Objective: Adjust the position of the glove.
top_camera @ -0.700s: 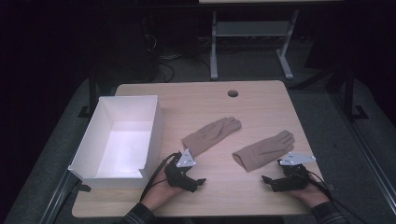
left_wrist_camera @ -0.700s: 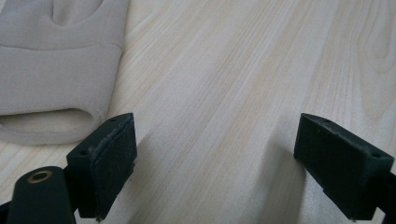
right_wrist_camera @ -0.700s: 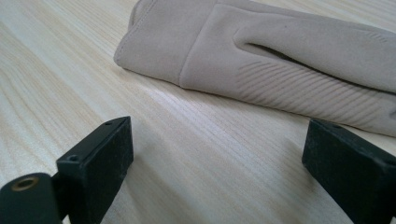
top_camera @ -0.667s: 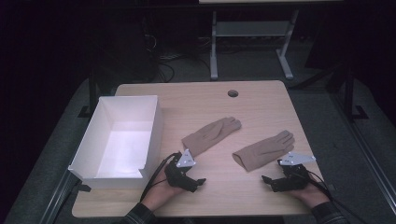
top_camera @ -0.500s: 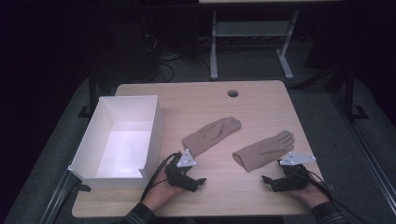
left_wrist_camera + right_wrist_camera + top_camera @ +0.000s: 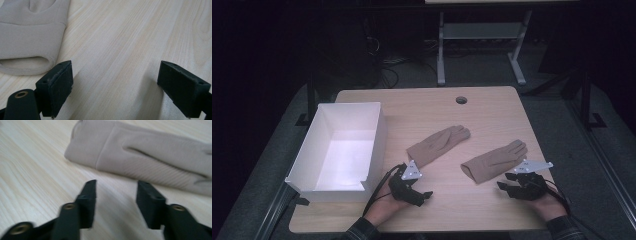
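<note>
Two tan gloves lie flat on the wooden table [image 6: 492, 115]. The left glove [image 6: 438, 144] is mid-table, the right glove [image 6: 494, 161] further right. My left gripper [image 6: 426, 195] rests low near the front edge, just below the left glove's cuff [image 6: 30, 47]. Its jaws stand wide open over bare wood [image 6: 115, 82]. My right gripper [image 6: 505, 186] sits just below the right glove [image 6: 150, 152], pointing at its cuff end. That gripper [image 6: 116, 202] is open with nothing between the jaws.
A white open box [image 6: 327, 170] stands at the table's left side, with nothing visible inside. A round cable hole [image 6: 461, 100] is near the far edge. Behind the table a metal stand [image 6: 477, 35] and cables lie on the dark floor.
</note>
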Motion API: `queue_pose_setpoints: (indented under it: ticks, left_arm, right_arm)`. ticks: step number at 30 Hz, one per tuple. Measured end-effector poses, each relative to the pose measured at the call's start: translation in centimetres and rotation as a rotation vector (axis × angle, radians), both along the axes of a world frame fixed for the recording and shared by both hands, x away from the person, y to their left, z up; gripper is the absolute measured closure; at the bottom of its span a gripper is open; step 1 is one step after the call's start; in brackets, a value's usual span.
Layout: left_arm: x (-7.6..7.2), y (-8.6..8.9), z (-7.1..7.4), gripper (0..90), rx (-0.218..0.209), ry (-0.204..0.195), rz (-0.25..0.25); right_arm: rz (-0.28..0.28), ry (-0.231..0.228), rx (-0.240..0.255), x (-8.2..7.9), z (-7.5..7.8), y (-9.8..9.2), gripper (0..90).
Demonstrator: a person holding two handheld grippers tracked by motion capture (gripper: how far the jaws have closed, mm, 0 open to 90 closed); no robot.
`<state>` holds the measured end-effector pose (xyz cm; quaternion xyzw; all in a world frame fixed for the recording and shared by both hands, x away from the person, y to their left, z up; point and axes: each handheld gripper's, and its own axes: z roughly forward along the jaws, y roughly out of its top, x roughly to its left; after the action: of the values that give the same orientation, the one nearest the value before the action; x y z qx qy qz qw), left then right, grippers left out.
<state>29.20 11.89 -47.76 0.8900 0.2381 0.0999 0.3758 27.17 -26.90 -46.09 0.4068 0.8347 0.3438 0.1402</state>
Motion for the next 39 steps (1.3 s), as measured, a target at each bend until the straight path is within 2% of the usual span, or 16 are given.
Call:
queue_pose_setpoints:
  ticks: [1, 2, 3, 4, 6, 11, 13, 15, 19, 22, 33, 39]
  left_arm:
    - [0.0, 0.0, 0.0, 12.5, -0.001, 0.000, 0.000]
    - [0.0, 0.0, 0.0, 12.5, -0.001, 0.000, 0.000]
    - [0.0, 0.0, 0.0, 12.5, -0.003, 0.000, 0.001]
    - [0.0, 0.0, 0.0, 12.5, -0.007, 0.001, 0.005]
    - [-0.1, -0.1, -0.1, 12.5, -0.015, 0.003, 0.010]
    - [0.0, 0.0, 0.0, 12.5, -0.006, -0.002, 0.003]
    - [0.1, 0.0, 0.0, 12.5, -0.001, -0.008, -0.002]
    - [0.0, 0.0, 0.0, 12.5, -0.004, -0.002, 0.002]
    - [0.0, 0.0, 0.0, 12.5, -0.004, -0.003, 0.000]
    - [0.0, 0.0, 0.0, 12.5, -0.003, -0.002, 0.000]
    - [-0.1, 0.0, 0.0, 12.5, 0.001, 0.002, 0.000]
    - [-0.1, 0.0, 0.0, 12.5, 0.000, 0.001, 0.000]
  right_arm:
    - [0.001, -0.008, 0.016, 0.3, 0.5, 0.2, 69.7]
    - [0.001, -0.008, 0.016, 0.3, 0.5, 0.2, 69.7]
    - [0.000, 0.004, 0.037, 0.7, 0.8, 0.5, 80.1]
    - [0.000, 0.004, 0.037, 0.7, 0.8, 0.5, 80.1]
    - [0.012, 0.014, 0.046, 1.0, 1.0, 0.9, 89.1]
    - [0.041, 0.019, 0.039, 1.8, 1.1, 2.0, 89.9]
    - [0.045, 0.007, 0.036, 2.3, 1.2, 2.3, 89.9]
    - [0.048, -0.002, 0.053, 3.0, 1.4, 2.7, 89.9]
    - [0.059, -0.016, 0.043, 3.6, 1.5, 3.4, 89.9]
    - [0.086, -0.022, 0.042, 4.5, 1.4, 4.6, 89.9]
    - [0.114, -0.005, 0.066, 6.5, 1.3, 7.3, 89.8]
    - [0.120, 0.012, 0.052, 7.1, 0.5, 8.2, 89.9]
